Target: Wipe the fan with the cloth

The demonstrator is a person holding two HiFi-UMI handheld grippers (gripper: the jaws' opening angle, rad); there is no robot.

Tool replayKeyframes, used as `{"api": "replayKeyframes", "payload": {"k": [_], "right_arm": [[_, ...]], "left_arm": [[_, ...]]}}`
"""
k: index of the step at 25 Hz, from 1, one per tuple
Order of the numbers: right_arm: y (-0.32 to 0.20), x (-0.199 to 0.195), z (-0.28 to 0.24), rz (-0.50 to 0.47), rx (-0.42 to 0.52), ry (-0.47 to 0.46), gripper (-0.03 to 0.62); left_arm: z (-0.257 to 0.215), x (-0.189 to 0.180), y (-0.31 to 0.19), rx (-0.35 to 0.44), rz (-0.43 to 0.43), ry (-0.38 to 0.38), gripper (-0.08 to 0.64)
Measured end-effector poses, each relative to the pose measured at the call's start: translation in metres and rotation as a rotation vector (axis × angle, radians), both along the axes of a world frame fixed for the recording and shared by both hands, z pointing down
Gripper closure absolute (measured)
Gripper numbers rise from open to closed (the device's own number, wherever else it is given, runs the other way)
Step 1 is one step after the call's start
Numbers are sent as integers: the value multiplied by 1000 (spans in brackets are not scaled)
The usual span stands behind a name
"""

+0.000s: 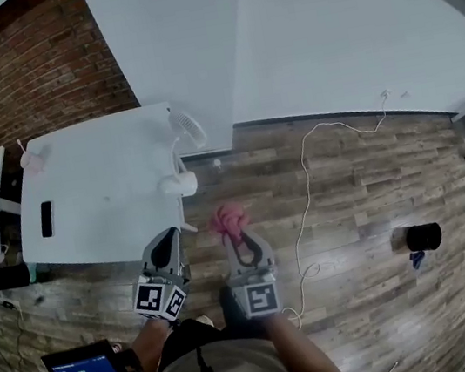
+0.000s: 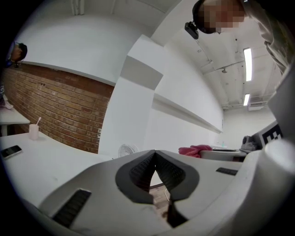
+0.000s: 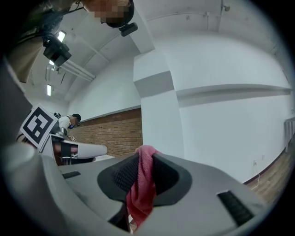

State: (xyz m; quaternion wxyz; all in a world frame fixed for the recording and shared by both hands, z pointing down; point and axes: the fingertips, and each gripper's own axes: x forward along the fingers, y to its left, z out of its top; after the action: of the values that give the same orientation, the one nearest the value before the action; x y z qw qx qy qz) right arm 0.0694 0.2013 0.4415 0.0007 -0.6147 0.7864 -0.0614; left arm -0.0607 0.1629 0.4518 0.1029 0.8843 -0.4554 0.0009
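A small white fan (image 1: pixel 183 145) stands at the right edge of the white table (image 1: pixel 101 189), its round head turned toward the wall; it also shows far off in the left gripper view as the fan (image 2: pixel 127 150). My right gripper (image 1: pixel 240 243) is shut on a pink cloth (image 1: pixel 228 219), which hangs bunched between its pads (image 3: pixel 140 182). It hovers over the wood floor, short of the fan. My left gripper (image 1: pixel 170 242) is shut with nothing in it, just off the table's near right corner. In the left gripper view the cloth (image 2: pixel 196 150) shows to the right.
A black phone (image 1: pixel 46 218) lies on the table's left part, and a pink cup (image 1: pixel 27 158) stands at its far left corner. A white cable (image 1: pixel 305 186) trails across the floor. A black cylinder (image 1: pixel 422 237) lies at the right. Brick wall (image 1: pixel 28 73) behind.
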Motion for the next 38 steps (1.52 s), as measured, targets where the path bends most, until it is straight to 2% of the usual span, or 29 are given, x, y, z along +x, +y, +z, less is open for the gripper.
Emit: {"api": "replayKeyframes", "payload": {"k": [3, 5, 7, 9, 12, 18, 22, 29, 38], "right_arm": [[23, -3, -3, 31, 2, -19, 488], [55, -12, -11, 54, 12, -45, 488], [85, -26, -19, 61, 30, -33, 488], [110, -49, -23, 47, 52, -8, 488], [153, -98, -23, -19, 60, -40, 489], [221, -129, -35, -62, 23, -57, 489], [244, -137, -39, -92, 7, -53, 494], [275, -144, -60, -137, 26, -27, 495], [283, -152, -72, -146, 72, 2, 495]], "left_arm": [[-11, -2, 17, 38, 22, -19, 540], [-22, -14, 53, 64, 34, -35, 540], [-29, -30, 88, 75, 32, -41, 540], [-30, -52, 117, 58, 6, -47, 540], [-32, -92, 163, 32, -40, -69, 540], [-38, -110, 231, 20, -83, -76, 540], [-45, -121, 257, 61, -114, -69, 540], [-56, -120, 296, 68, -139, -75, 540], [-64, -128, 311, 113, -149, -70, 540]]}}
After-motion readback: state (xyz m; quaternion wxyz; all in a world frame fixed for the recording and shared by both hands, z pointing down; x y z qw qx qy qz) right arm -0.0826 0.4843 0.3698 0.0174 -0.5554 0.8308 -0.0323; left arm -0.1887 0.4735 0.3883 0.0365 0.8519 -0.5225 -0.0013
